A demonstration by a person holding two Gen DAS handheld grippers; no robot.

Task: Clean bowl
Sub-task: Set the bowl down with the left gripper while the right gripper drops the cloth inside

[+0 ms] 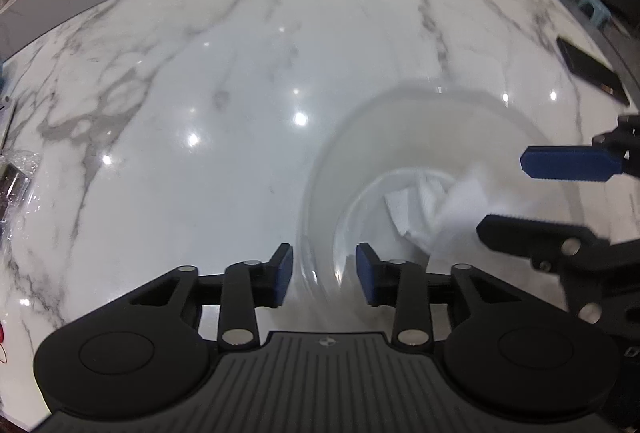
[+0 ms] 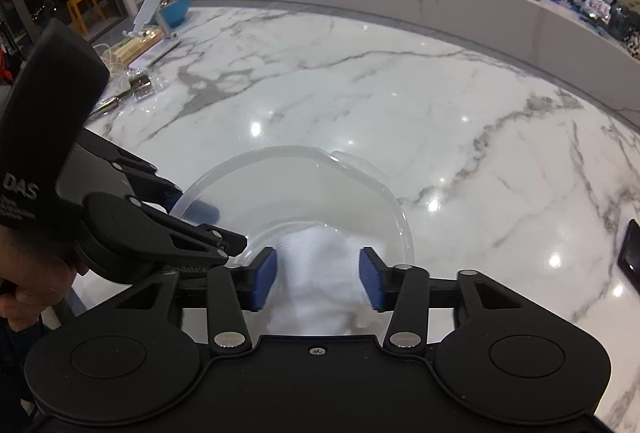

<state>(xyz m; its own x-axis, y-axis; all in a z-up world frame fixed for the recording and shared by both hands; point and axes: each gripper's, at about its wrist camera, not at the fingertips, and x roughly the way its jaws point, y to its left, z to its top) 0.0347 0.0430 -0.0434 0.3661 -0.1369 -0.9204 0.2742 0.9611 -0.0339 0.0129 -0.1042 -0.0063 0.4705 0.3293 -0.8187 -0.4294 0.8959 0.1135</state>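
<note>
While blur softens the clear bowl [image 1: 400, 169] on the marble table [image 1: 200, 73], its rim sits between the half-open left gripper [image 1: 324, 273], pads off. Right gripper [image 2: 318, 279] is half open around a white tissue [image 2: 316, 265], contact unclear.

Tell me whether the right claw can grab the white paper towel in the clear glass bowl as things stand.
Probably yes. The right claw stands open with the crumpled white paper towel between its pads, inside the clear glass bowl. The left claw straddles the rim, off to the side.
</note>
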